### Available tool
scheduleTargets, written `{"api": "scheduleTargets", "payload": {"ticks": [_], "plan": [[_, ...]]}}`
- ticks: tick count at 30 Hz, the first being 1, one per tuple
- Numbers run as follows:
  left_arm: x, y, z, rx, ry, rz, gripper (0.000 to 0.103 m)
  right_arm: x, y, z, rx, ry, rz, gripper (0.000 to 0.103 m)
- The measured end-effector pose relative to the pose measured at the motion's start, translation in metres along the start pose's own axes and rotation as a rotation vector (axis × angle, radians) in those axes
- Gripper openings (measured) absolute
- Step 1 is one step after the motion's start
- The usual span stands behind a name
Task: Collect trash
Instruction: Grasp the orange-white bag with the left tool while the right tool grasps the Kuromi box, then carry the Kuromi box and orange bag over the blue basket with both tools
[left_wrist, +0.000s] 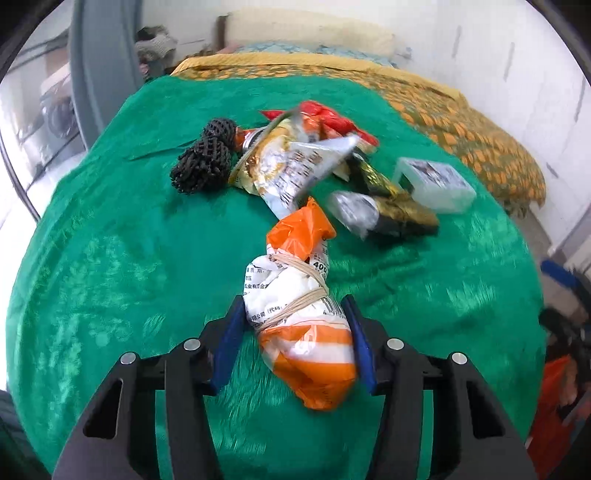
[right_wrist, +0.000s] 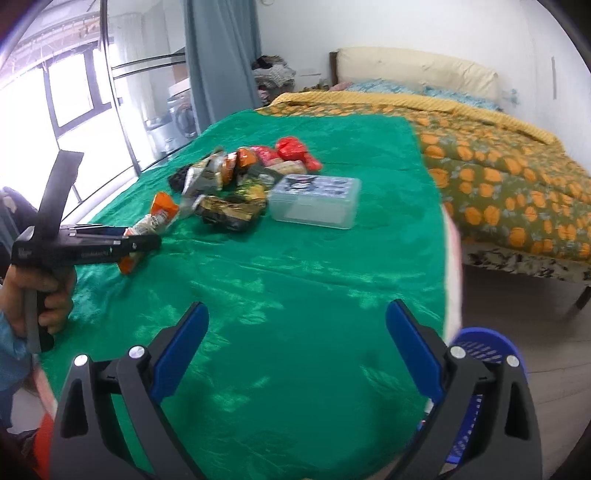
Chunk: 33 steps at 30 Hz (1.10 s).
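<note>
An orange-and-white plastic bag (left_wrist: 303, 343), twisted and bound with a rubber band, lies lengthwise between the blue pads of my left gripper (left_wrist: 293, 306). Both pads press its sides, so the gripper is shut on it. In the right wrist view the same bag (right_wrist: 155, 218) sticks out of the left gripper (right_wrist: 147, 240), which a hand (right_wrist: 48, 291) holds at the left, just above the green cloth (right_wrist: 295, 258). My right gripper (right_wrist: 297, 306) stands wide open over bare cloth with nothing between its fingers.
A heap of snack wrappers (left_wrist: 291, 162) and black foam netting (left_wrist: 201, 162) lies mid-table, with a clear plastic box (right_wrist: 316, 201) beside it. A blue basket (right_wrist: 484, 350) sits below the table's right edge. A bed with an orange-patterned quilt (right_wrist: 517, 177) stands behind.
</note>
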<state>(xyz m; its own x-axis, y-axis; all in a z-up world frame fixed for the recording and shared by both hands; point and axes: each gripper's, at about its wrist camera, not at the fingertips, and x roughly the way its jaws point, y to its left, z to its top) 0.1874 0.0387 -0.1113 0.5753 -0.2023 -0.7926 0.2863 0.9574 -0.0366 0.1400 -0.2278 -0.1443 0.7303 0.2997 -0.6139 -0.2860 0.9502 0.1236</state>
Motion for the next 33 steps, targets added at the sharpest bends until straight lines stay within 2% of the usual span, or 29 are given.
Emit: {"api": "scheduleTargets", "payload": {"ticks": [3,6,8,10,14,18,20,22,24,29,33], "plan": [[-0.013,-0.004,-0.01,0.039,0.012,-0.007,0.051,0.013,0.006,0.012,-0.046,0.064,0.051,0.094],[-0.017,-0.003,-0.019,0.042,0.019,-0.024,0.054,0.032,-0.003,0.031,-0.075,0.101,0.012,0.094],[-0.012,-0.001,-0.022,0.036,0.018,-0.014,0.068,0.053,-0.021,0.049,-0.073,0.135,-0.032,0.094],[-0.007,0.002,-0.024,0.016,0.018,0.0,0.073,0.067,-0.034,0.062,-0.091,0.151,-0.044,0.094],[-0.004,0.005,-0.026,0.0,0.012,-0.02,0.079,0.095,-0.044,0.094,-0.22,0.245,0.002,0.098],[0.002,-0.003,-0.025,0.039,0.031,0.005,0.087,0.123,-0.025,0.115,-0.434,0.336,0.001,0.098],[0.004,-0.005,-0.025,0.045,0.036,0.008,0.089,0.137,-0.01,0.118,-0.527,0.369,0.027,0.098],[0.004,-0.003,-0.024,0.039,0.037,-0.003,0.09,0.147,-0.003,0.121,-0.57,0.388,0.034,0.098],[0.005,-0.004,-0.024,0.043,0.038,-0.001,0.091,0.158,-0.003,0.123,-0.563,0.429,0.043,0.096],[0.005,-0.004,-0.024,0.043,0.038,-0.002,0.091,0.147,-0.01,0.121,-0.478,0.461,0.058,0.076],[0.005,-0.004,-0.024,0.044,0.038,0.0,0.091,0.115,-0.021,0.106,-0.286,0.48,0.035,0.073]]}}
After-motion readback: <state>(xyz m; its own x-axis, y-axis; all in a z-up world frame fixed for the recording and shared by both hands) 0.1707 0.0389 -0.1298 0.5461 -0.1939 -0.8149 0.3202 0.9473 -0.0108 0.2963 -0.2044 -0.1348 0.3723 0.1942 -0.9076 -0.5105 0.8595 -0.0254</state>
